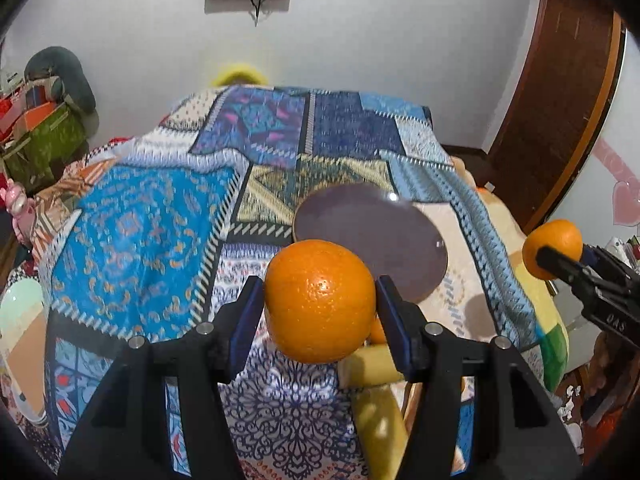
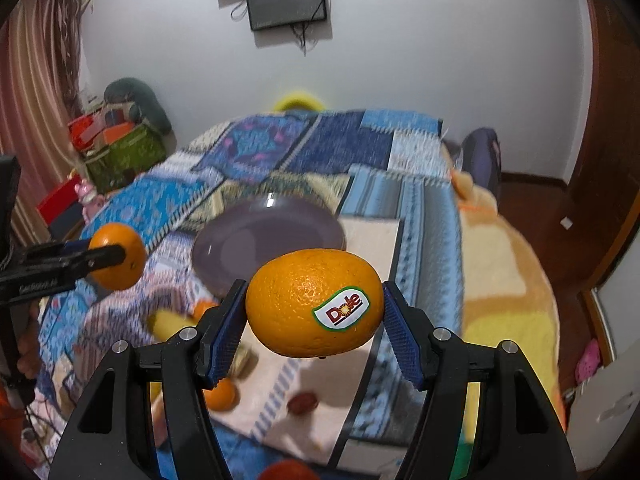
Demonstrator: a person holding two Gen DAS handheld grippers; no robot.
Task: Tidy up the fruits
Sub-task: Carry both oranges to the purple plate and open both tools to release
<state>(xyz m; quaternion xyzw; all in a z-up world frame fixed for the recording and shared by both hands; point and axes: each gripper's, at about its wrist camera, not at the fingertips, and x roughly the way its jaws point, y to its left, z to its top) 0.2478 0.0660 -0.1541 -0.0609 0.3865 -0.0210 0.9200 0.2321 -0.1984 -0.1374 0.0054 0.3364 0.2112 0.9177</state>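
Left wrist view: my left gripper (image 1: 319, 302) is clamped on an orange (image 1: 320, 300), its blue pads (image 1: 245, 320) pressed against both sides of the fruit, which is lifted above the bed. Beyond the orange lies a purple plate (image 1: 372, 236), flat on a patchwork blanket (image 1: 152, 220) of blue and cream squares. Just under and behind the orange I see a yellow banana (image 1: 376, 408) lying on the blanket, with a bit of another orange fruit peeking beside the right pad. At the far right edge my right gripper (image 1: 544, 258) shows from the side, gripping a second orange (image 1: 554, 246) in the air.

From the right wrist view, my right gripper (image 2: 314, 304) holds that orange with a sticker (image 2: 314, 302) between its pads, also raised above the blanket (image 2: 404, 200). The purple plate (image 2: 264, 236) sits just beyond it, bare. On the near left, below the fingers, lie the banana (image 2: 170, 324), a small orange (image 2: 222, 394) and a small dark red fruit (image 2: 303, 403), on the pale patch of cloth. My left gripper (image 2: 120, 256) comes in from the left with its orange (image 2: 118, 256), well apart from mine. A dark screen (image 2: 286, 0) hangs on the far white wall.
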